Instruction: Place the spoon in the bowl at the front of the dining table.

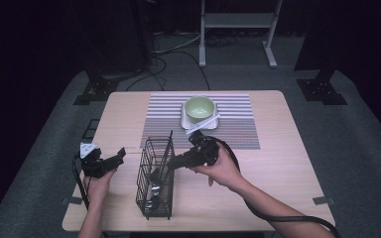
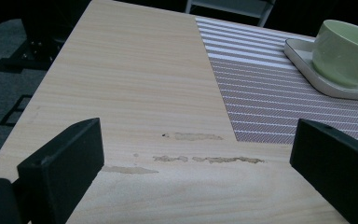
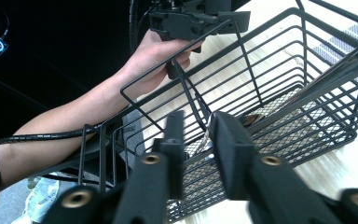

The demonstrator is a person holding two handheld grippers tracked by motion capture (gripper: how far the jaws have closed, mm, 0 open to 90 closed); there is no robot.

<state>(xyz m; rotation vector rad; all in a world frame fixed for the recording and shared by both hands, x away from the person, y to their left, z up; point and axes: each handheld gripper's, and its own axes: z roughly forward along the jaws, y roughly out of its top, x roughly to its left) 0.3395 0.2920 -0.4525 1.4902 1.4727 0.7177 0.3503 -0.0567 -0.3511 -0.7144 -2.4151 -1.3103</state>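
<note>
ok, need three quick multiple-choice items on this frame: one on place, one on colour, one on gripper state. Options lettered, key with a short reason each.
1. Where does the green bowl sit?
A. in the wire basket
B. on a white tray on the striped mat
C. on the floor

2. What colour is the wire basket?
A. black
B. white
C. red

3. How do the left gripper jaws stand?
A. shut on a spoon
B. shut on the basket rim
C. wide apart, nothing between

Key: B, the bowl rests on the white tray over the striped mat; A, its wires are black; C, bare table shows between the jaws.

Dim room, table (image 1: 278, 163) lit from above; near jaws blur in the right gripper view.
</note>
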